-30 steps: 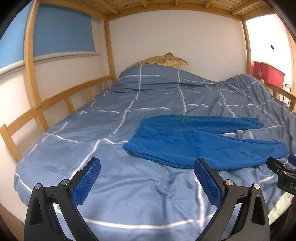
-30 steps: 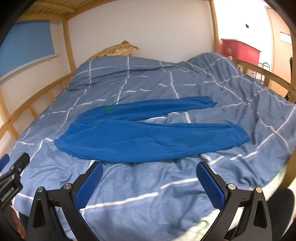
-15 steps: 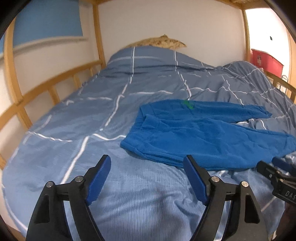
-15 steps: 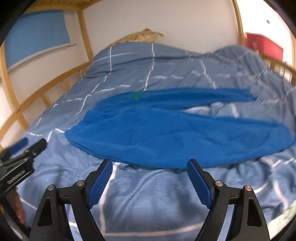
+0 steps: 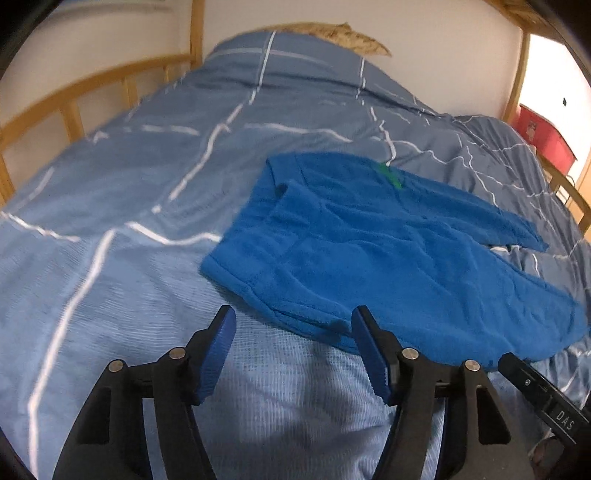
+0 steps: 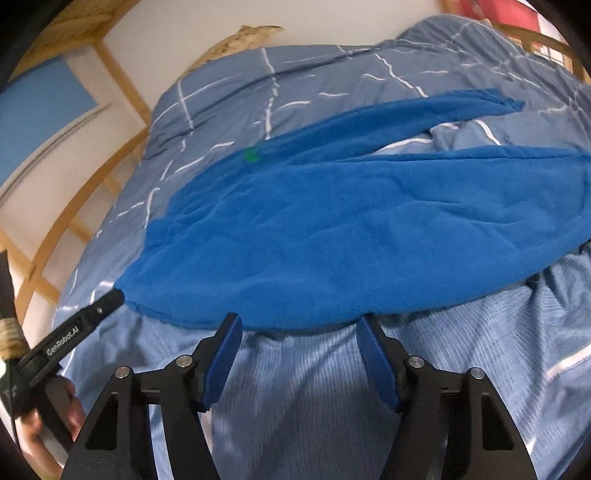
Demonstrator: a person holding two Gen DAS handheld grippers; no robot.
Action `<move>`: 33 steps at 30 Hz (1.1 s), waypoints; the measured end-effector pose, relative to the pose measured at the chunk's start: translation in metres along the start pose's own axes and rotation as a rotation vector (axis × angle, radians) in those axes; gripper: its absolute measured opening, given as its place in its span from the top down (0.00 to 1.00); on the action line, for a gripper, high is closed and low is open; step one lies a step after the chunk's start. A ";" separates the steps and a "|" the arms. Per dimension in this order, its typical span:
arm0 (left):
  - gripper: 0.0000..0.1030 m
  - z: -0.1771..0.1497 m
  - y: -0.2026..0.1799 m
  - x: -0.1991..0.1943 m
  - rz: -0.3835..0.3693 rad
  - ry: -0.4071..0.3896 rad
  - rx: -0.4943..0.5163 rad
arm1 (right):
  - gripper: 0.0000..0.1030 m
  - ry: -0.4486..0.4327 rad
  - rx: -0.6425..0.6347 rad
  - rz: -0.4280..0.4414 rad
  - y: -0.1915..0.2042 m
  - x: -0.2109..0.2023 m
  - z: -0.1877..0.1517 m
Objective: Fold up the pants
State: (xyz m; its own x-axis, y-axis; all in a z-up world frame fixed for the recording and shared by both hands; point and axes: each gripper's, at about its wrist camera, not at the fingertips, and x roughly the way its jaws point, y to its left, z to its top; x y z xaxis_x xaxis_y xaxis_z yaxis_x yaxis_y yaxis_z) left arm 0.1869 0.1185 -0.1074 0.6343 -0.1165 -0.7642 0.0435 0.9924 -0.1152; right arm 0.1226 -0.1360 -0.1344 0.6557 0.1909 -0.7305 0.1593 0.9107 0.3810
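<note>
On the bed, over a grey-blue quilt with thin white grid lines [image 5: 155, 192], lie the bright blue fleece pants [image 5: 369, 236]. They are spread flat, with the waistband toward the wooden side rail [image 5: 74, 107] and both legs running away to the opposite side. The two legs diverge, and a strip of quilt shows between them near the cuffs. A small green tag [image 6: 251, 154] marks the far edge of the waist area.

The left tool [image 5: 291, 332] points down at the near edge of the waistband. Its blue ribbed pads [image 5: 218, 354] stand apart; its jaws have just been closing, and are partly closed. The right pad tip reaches the pants' hem in the left wrist view, but no cloth is pinched between the pads.

The right tool [image 6: 299, 332] points down at the near edge of the nearer leg. Its jaws have likewise just been closing and stand partly closed. The hem lies just beyond the pad tips; nothing is gripped.

Each tool's black body appears at the edge of the other's view. A hand [image 6: 48, 424] grips the left tool's handle.

A beige patterned pillow [image 5: 343, 35] rests at the head of the bed against the white wall. A red storage box [image 5: 543, 136] stands beyond the far rail.
</note>
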 end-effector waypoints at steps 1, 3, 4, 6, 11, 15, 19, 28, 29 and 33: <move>0.39 0.001 0.002 0.006 -0.016 0.019 -0.015 | 0.36 0.000 0.010 0.000 0.001 0.002 0.001; 0.43 0.003 0.005 0.015 -0.046 0.052 -0.042 | 0.36 -0.001 0.017 -0.007 0.002 0.005 0.002; 0.44 0.004 0.007 0.020 -0.059 0.064 -0.061 | 0.36 0.000 0.020 -0.013 0.001 0.007 0.003; 0.44 0.006 0.007 0.028 -0.068 0.082 -0.074 | 0.36 0.008 0.031 -0.021 0.001 0.010 0.004; 0.54 0.005 0.001 0.033 -0.030 0.086 -0.059 | 0.38 0.011 0.026 -0.030 -0.001 0.008 0.001; 0.66 0.005 0.004 0.033 -0.024 0.081 -0.079 | 0.38 -0.014 0.077 -0.015 -0.006 0.007 0.006; 0.75 0.005 0.007 0.030 -0.039 0.067 -0.097 | 0.48 -0.018 0.085 -0.027 -0.008 0.011 0.011; 0.82 0.008 -0.006 0.002 -0.013 -0.008 -0.038 | 0.88 0.002 0.057 -0.018 -0.008 -0.007 0.013; 0.82 0.008 -0.008 0.000 -0.002 -0.010 -0.032 | 0.89 0.005 0.057 -0.012 -0.006 -0.013 0.011; 0.82 0.007 -0.005 -0.007 0.022 0.008 -0.055 | 0.89 0.039 0.051 -0.008 0.000 -0.021 0.003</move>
State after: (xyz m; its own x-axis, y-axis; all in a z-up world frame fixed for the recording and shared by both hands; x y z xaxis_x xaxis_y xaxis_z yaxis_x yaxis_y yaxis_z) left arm 0.1876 0.1150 -0.0966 0.6283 -0.0957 -0.7720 -0.0128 0.9910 -0.1333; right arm 0.1112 -0.1415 -0.1173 0.6255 0.1986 -0.7545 0.2027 0.8925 0.4029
